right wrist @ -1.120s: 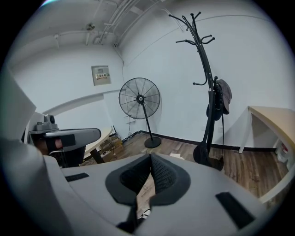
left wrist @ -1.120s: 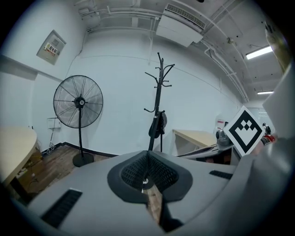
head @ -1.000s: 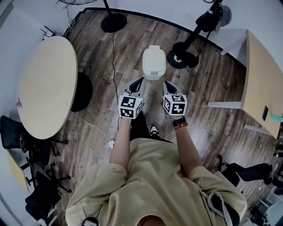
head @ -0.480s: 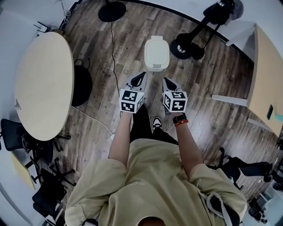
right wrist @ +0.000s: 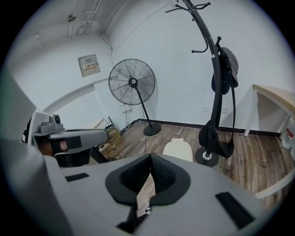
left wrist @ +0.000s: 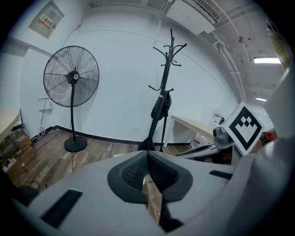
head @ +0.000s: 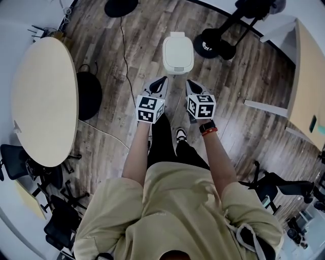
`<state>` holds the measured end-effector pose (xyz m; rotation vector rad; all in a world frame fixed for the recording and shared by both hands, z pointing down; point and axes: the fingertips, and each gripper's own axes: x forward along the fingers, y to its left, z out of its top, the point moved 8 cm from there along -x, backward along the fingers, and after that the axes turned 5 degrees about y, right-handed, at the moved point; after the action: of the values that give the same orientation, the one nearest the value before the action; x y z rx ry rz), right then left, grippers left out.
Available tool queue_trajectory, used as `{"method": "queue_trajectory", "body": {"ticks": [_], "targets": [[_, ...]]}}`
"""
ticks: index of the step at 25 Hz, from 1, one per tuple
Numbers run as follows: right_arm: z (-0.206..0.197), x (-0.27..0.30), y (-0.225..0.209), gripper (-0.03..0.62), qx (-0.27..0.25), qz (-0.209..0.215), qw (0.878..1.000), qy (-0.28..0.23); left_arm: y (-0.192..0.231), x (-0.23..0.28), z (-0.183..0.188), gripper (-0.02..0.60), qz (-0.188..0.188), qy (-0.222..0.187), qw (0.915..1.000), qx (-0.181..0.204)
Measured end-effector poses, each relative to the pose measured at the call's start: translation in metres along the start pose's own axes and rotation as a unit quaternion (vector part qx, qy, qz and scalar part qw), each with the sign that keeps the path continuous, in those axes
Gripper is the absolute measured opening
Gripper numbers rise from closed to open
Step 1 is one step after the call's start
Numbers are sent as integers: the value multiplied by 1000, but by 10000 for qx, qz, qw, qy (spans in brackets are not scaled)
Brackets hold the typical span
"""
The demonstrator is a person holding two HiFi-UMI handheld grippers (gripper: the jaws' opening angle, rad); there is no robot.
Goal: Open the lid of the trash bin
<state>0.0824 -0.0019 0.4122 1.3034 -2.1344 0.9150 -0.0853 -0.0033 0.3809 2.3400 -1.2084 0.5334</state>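
Observation:
A cream trash bin (head: 177, 54) with its lid down stands on the wood floor just ahead of me. It also shows as a pale shape (right wrist: 179, 150) beyond the jaws in the right gripper view. My left gripper (head: 162, 81) hovers just short of the bin's near left corner, its jaws pressed together with nothing between them. My right gripper (head: 189, 83) hangs at the near right corner, likewise shut and empty. Neither touches the bin. In the left gripper view the bin is hidden behind the gripper body (left wrist: 147, 175).
An oval wooden table (head: 43, 99) lies to the left, with a black round base (head: 89, 95) beside it. A coat stand base (head: 216, 44) sits right of the bin, and a fan base (head: 121, 6) stands far behind. A desk (head: 310, 86) lines the right side. A cable (head: 124, 61) crosses the floor.
Over the last second I have stepped forward: the bin, the floor and the table have slid in the head view. Both grippers kept their pose, shut, near the bin's front edge.

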Motion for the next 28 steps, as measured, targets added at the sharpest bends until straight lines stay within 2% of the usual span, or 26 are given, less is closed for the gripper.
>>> {"method": "queue_trajectory", "body": {"ticks": [7, 17, 28], "targets": [[-9, 47, -13, 0, 10, 47, 9996, 285, 24, 27, -15, 24, -70, 37, 10000, -22], [-16, 106, -30, 0, 1, 127, 9992, 371, 55, 76, -43, 23, -282, 281, 9992, 32], [-63, 170, -71, 0, 132, 172, 9964, 820, 87, 128, -100, 23, -334, 530, 9980, 39]]}}
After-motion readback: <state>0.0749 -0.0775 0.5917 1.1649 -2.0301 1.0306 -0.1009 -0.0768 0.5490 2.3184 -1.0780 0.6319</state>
